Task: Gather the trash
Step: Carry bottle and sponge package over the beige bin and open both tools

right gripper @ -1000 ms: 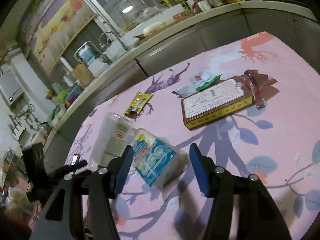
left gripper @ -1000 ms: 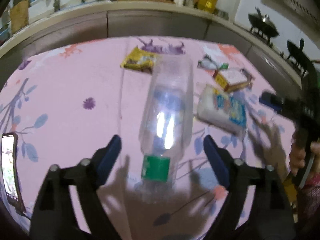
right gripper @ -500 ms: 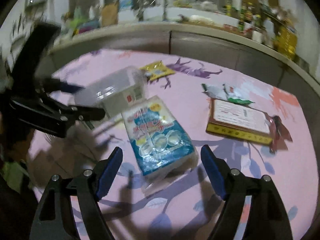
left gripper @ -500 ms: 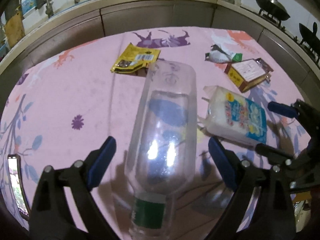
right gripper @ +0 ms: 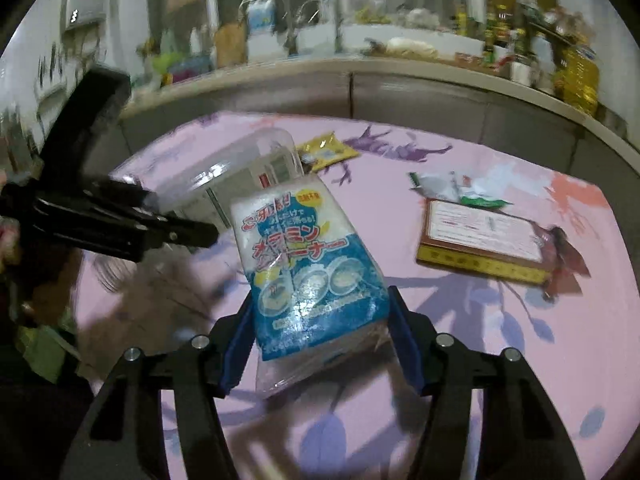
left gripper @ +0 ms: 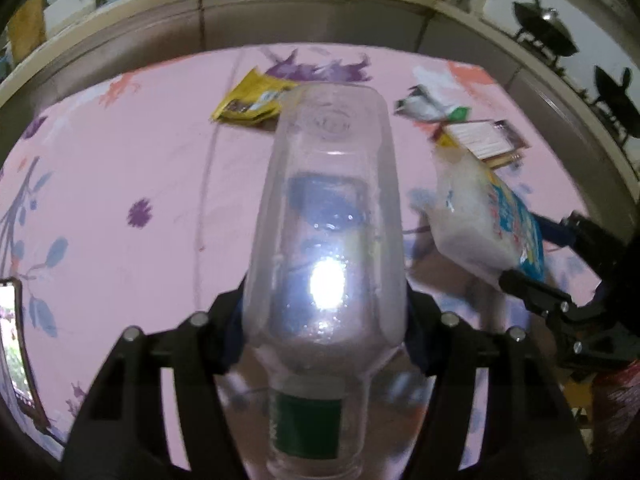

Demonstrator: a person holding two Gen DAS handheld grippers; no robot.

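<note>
Right wrist view gives us the only legible print: the blue-and-white sponge pack (right gripper: 308, 264) carries Japanese lettering, large red characters reading メラミン across its face. Our right gripper (right gripper: 320, 336) pinches that pack at its near end. The brown-and-yellow box (right gripper: 484, 240) lies toward the right edge of the pink floral tablecloth (right gripper: 500, 380), its white label too small to read. Our left gripper (left gripper: 324, 320) clamps the clear plastic bottle (left gripper: 328, 216), green cap (left gripper: 306, 426) pointing toward us; its blue label is blurred. A yellow sachet (left gripper: 252, 98) lies near the far edge, a crumpled white-and-green wrapper (right gripper: 460, 188) beside the box. Behind runs a grey kitchen counter (right gripper: 440, 92) crowded with bottles.
</note>
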